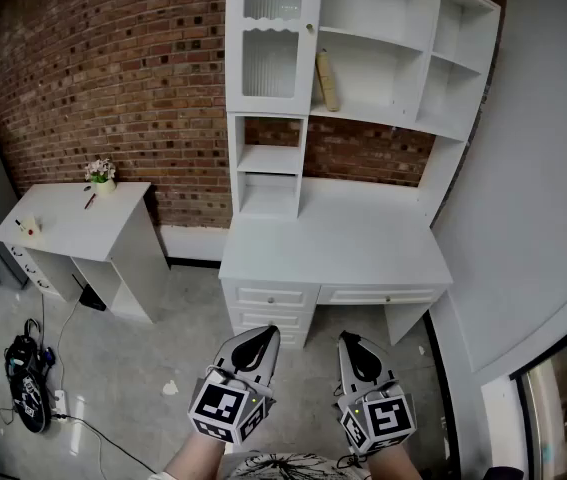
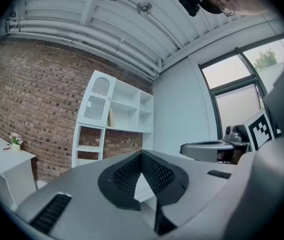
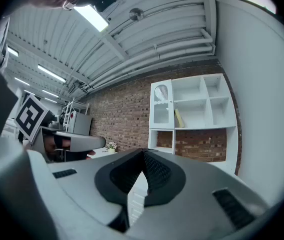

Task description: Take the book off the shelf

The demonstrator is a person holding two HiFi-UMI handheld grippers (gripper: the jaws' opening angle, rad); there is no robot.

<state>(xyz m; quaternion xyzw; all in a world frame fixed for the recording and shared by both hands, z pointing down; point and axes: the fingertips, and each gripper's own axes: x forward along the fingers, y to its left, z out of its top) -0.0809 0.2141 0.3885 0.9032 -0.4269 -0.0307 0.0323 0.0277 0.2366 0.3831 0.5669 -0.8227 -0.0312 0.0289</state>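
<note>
The left gripper [image 1: 260, 333] and the right gripper [image 1: 351, 340] sit side by side, low in front of the person. Each has its jaws together at the tips, with nothing between them. Both point toward the desk [image 1: 343, 253] but are well short of it, over bare floor.

Beyond the desk top rises the white hutch. The book [image 1: 327, 80] stands on its upper shelf [image 1: 388, 118], leaning left, just beside the glass door [image 1: 271, 38]. The rest of that shelf looks bare. The task looks not yet begun: the reach to the book has to come first.

What could go wrong, as I judge it:
- The jaws are together, so they must part before they arrive; otherwise they would push the book back or knock it flat.
- The book leans with nothing propping its right side. A nudge from the left could tip it over onto the shelf.
- It sits high and behind the desk, so the reach is long. A grip on only one corner may let it swing or slip.
- The door frame is close on the left, so a jaw could catch on it.

A small table [image 1: 63, 218] stands off to the left, clear of all this.
</note>
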